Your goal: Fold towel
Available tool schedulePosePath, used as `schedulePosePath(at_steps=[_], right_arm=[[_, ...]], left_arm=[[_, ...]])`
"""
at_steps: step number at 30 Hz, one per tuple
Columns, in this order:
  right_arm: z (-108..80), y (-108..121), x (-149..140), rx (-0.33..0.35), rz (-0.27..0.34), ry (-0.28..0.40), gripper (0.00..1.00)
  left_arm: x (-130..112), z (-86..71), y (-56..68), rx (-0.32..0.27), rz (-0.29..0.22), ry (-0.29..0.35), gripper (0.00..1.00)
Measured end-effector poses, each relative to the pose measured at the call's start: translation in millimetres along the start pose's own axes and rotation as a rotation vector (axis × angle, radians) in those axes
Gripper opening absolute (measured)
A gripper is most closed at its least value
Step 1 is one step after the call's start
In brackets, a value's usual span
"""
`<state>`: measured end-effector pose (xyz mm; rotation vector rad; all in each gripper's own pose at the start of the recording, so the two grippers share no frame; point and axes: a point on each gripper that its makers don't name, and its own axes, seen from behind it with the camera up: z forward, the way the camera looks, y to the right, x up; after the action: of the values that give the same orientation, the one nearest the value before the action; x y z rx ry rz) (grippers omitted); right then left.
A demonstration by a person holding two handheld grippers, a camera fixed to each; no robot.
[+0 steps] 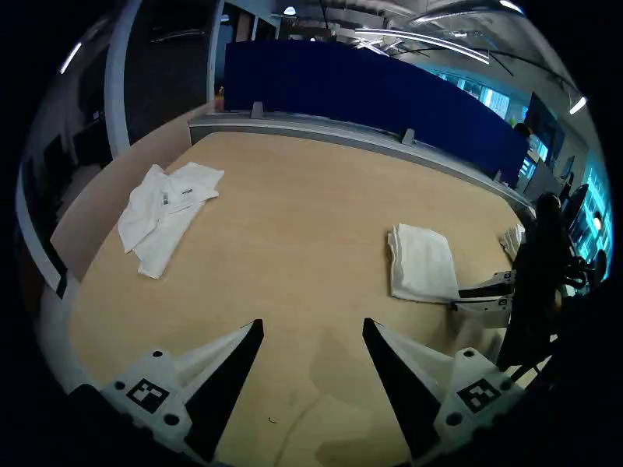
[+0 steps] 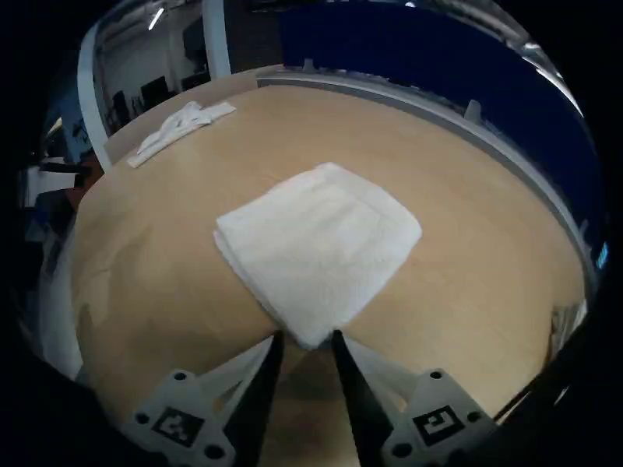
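A folded white towel (image 2: pixel 319 241) lies flat on the wooden table (image 2: pixel 467 233). Its near corner sits between the fingertips of my right gripper (image 2: pixel 306 336), whose narrow jaws press on it from both sides. In the left gripper view the same folded towel (image 1: pixel 420 261) lies at the right, with the right gripper (image 1: pixel 483 300) at its near right corner. My left gripper (image 1: pixel 311 325) hovers over bare table to the left of that towel, open wide with nothing between its fingers.
A second, crumpled white towel (image 1: pixel 167 206) lies at the table's far left, also seen as a crumpled towel (image 2: pixel 183 124) in the right gripper view. A blue partition (image 1: pixel 374 93) runs along the table's far edge. A dark sleeve (image 1: pixel 537 288) is at the right.
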<state>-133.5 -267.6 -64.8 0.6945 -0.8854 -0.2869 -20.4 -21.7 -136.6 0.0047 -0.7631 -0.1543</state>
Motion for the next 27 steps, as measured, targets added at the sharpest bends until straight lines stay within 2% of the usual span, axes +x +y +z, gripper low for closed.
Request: schedulePosePath(at_steps=[2,4,8,12,17,27], right_arm=[[-0.1,1,2,-0.004,0.01,0.007,0.23],[-0.5,3,3,-0.007,0.016,0.012,0.16],[-1.8,5,5,-0.008,0.03,0.013,0.09],[-5.7,6,11,-0.001,0.032,0.024,0.07],[-17.4,10,31,-0.01,0.013,0.07,0.06],[-58.4,21,105,-0.014,-0.031,0.199,0.06]], left_arm=[[0,-0.2,-0.1,0.0,0.0,0.0,0.95],[0,-0.4,-0.3,0.0,0.0,0.0,0.95],[0,-0.7,-0.8,0.001,-0.001,-0.001,0.95],[0,-0.8,-0.8,0.001,-0.001,-0.001,0.95],[2,-1.0,-0.6,0.0,0.0,0.001,0.95],[11,-3.1,4.2,-0.009,0.003,0.02,0.95]])
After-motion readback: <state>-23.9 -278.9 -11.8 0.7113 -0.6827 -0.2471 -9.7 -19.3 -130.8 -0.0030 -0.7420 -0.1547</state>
